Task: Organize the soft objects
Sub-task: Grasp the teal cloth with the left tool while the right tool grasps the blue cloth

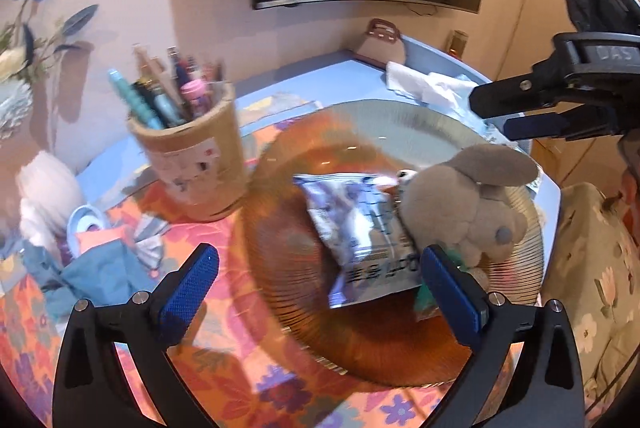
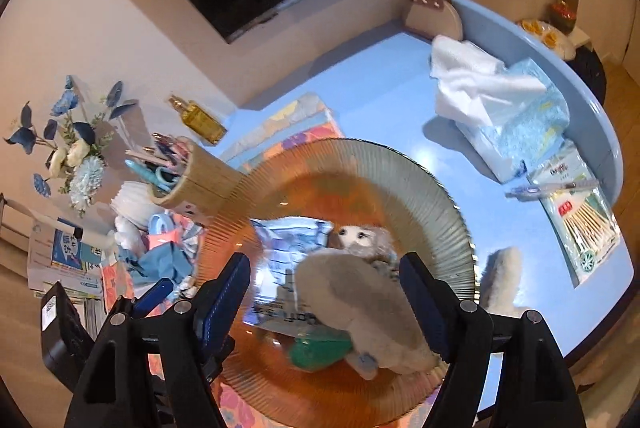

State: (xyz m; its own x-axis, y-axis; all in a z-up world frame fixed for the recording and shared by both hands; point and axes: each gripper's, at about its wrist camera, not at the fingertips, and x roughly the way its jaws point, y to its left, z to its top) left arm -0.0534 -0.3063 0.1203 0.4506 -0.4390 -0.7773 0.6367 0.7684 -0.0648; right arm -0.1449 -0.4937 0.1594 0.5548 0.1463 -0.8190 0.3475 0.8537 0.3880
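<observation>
A ribbed glass plate (image 1: 400, 120) (image 2: 432, 180) lies on the table. On it lie a grey plush rabbit (image 1: 468, 200) (image 2: 360, 292), a silver-blue snack packet (image 1: 360, 224) (image 2: 288, 248), a small white-faced plush (image 2: 360, 236) and a green soft item (image 2: 320, 348). My left gripper (image 1: 320, 284) is open and empty, low over the plate's near side, with the packet between its fingers. My right gripper (image 2: 324, 292) is open above the rabbit and holds nothing. It also shows in the left wrist view (image 1: 496, 112) at the upper right.
A woven pen cup (image 1: 192, 156) (image 2: 188, 172) stands left of the plate. Blue cloth and small items (image 1: 100, 268) lie at the left. A tissue pack (image 2: 504, 108), cotton swabs (image 2: 576, 212) and a fuzzy pad (image 2: 500, 276) lie right. A floral mat (image 1: 240, 368) covers the near table.
</observation>
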